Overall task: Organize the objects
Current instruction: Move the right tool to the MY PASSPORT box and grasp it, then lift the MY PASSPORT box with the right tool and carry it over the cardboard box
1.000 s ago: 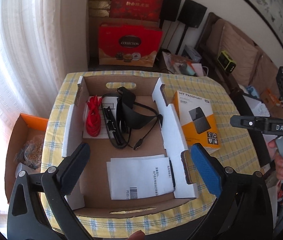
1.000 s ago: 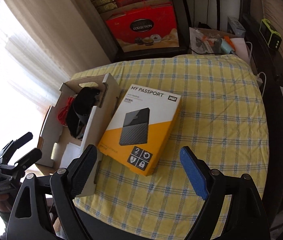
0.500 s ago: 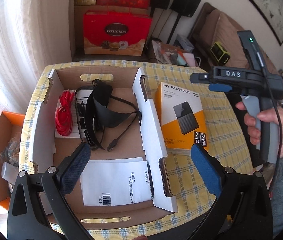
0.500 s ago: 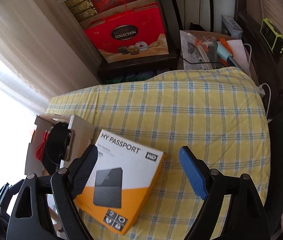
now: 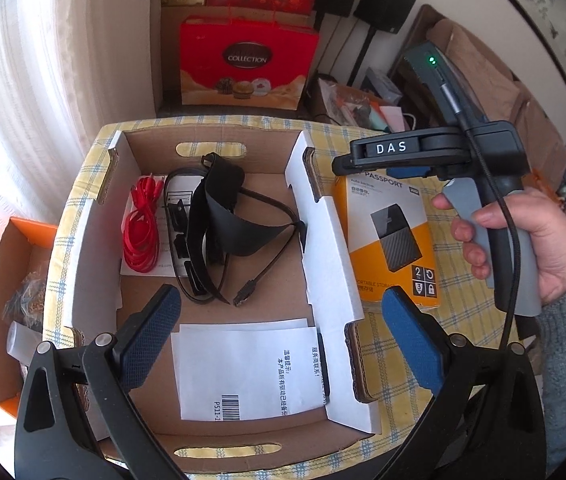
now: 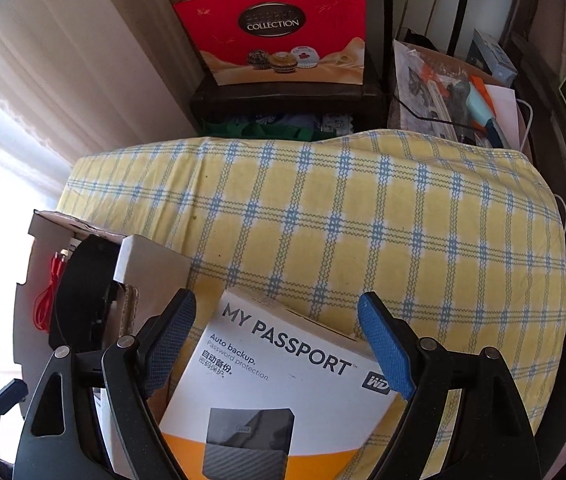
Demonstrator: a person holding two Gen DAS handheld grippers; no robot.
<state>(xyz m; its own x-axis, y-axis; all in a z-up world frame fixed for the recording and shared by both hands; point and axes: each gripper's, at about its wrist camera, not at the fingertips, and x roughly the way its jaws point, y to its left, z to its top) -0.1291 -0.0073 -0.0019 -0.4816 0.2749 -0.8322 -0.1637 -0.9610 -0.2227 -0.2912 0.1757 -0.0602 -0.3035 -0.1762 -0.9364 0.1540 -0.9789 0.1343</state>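
An open cardboard box (image 5: 323, 248) sits on the yellow checked tablecloth (image 6: 363, 220). Inside lie a red cable (image 5: 141, 232), a black strap with cables (image 5: 227, 220) and a white paper sheet (image 5: 247, 364). An orange and white "My Passport" box (image 5: 391, 240) lies on the cloth right of the cardboard box. My left gripper (image 5: 279, 340) is open and empty above the cardboard box's near end. My right gripper (image 6: 279, 344) is open, its fingers on either side of the far end of the "My Passport" box (image 6: 283, 376), just above it.
A red "Collection" gift bag (image 5: 249, 68) stands beyond the table's far edge, with clutter (image 6: 451, 92) beside it. An orange-rimmed carton (image 5: 15, 264) with odds and ends sits to the left below the table. A curtain hangs at the left.
My right gripper has come down and in over the "My Passport" box, which now fills the space between its fingers. My left gripper has drifted slightly left over the cardboard box.
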